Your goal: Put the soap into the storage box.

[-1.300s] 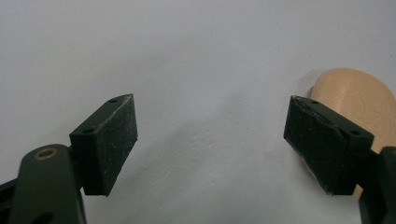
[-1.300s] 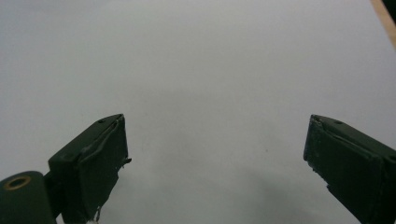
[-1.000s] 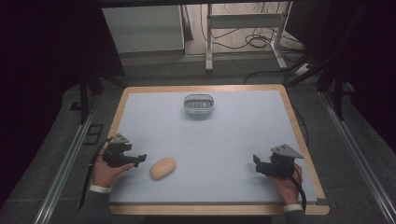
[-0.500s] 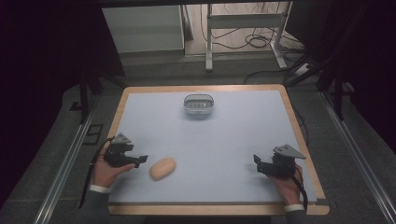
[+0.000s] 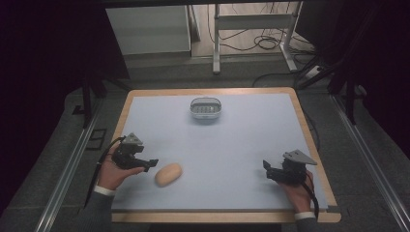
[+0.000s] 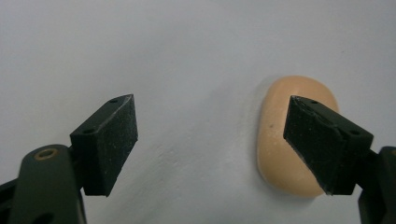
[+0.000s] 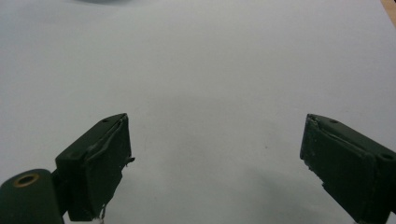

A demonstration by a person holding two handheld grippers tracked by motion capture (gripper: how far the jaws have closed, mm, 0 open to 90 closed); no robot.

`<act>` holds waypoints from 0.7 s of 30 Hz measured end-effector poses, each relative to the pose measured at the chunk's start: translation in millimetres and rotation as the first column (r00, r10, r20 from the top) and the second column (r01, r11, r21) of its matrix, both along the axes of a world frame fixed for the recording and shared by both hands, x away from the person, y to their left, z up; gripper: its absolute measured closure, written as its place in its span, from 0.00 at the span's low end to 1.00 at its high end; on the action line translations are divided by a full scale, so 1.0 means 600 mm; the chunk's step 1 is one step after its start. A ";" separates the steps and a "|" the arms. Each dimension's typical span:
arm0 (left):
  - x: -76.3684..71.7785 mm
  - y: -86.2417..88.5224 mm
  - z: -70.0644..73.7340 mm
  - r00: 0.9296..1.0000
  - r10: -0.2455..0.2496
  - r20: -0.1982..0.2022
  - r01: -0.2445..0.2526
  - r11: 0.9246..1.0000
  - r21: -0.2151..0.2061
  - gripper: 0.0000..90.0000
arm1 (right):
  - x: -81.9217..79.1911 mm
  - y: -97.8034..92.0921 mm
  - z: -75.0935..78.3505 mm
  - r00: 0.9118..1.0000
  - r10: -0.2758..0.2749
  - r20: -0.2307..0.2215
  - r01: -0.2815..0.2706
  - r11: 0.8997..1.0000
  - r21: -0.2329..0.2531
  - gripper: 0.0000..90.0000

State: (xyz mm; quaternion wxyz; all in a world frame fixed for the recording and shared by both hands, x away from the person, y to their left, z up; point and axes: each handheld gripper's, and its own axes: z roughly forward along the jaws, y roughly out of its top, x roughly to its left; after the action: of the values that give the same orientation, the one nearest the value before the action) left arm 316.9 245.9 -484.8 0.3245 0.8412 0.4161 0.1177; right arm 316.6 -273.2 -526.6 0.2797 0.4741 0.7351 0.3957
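A tan, oval potato-like lump (image 5: 168,174) lies on the pale blue table top near the front left. My left gripper (image 5: 151,164) hovers just left of it, open, jaws pointing toward it. In the left gripper view the lump (image 6: 285,135) sits partly behind the right jaw, with bare surface between the jaws (image 6: 210,140). My right gripper (image 5: 267,168) rests at the front right, open, over bare table (image 7: 215,154). A small grey basket-like container (image 5: 206,108) stands at the back middle.
The table (image 5: 300,113) has a wooden rim around the blue mat. Beyond it are dark floor, metal rails on both sides, a white cabinet (image 5: 147,29) and a desk frame with cables (image 5: 251,34).
The left gripper has edged slightly toward the tan lump. The right gripper has stayed where it was.
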 end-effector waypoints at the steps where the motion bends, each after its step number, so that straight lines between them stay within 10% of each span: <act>1: 0.000 -0.002 0.001 1.000 -0.005 -0.002 0.005 1.000 0.002 0.20 | 0.000 0.000 0.000 1.000 -0.002 0.001 0.002 1.000 -0.001 0.10; 21: -0.005 -0.057 -0.002 0.993 -0.112 -0.048 0.115 0.991 0.069 0.20 | 0.001 0.001 -0.001 1.000 -0.010 -0.006 0.009 1.000 -0.007 0.11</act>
State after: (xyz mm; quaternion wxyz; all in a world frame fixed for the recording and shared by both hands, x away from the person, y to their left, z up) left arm 314.0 211.6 -486.3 0.2911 0.8770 0.3701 0.0956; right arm 317.3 -272.8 -527.0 0.2811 0.4778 0.7350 0.3905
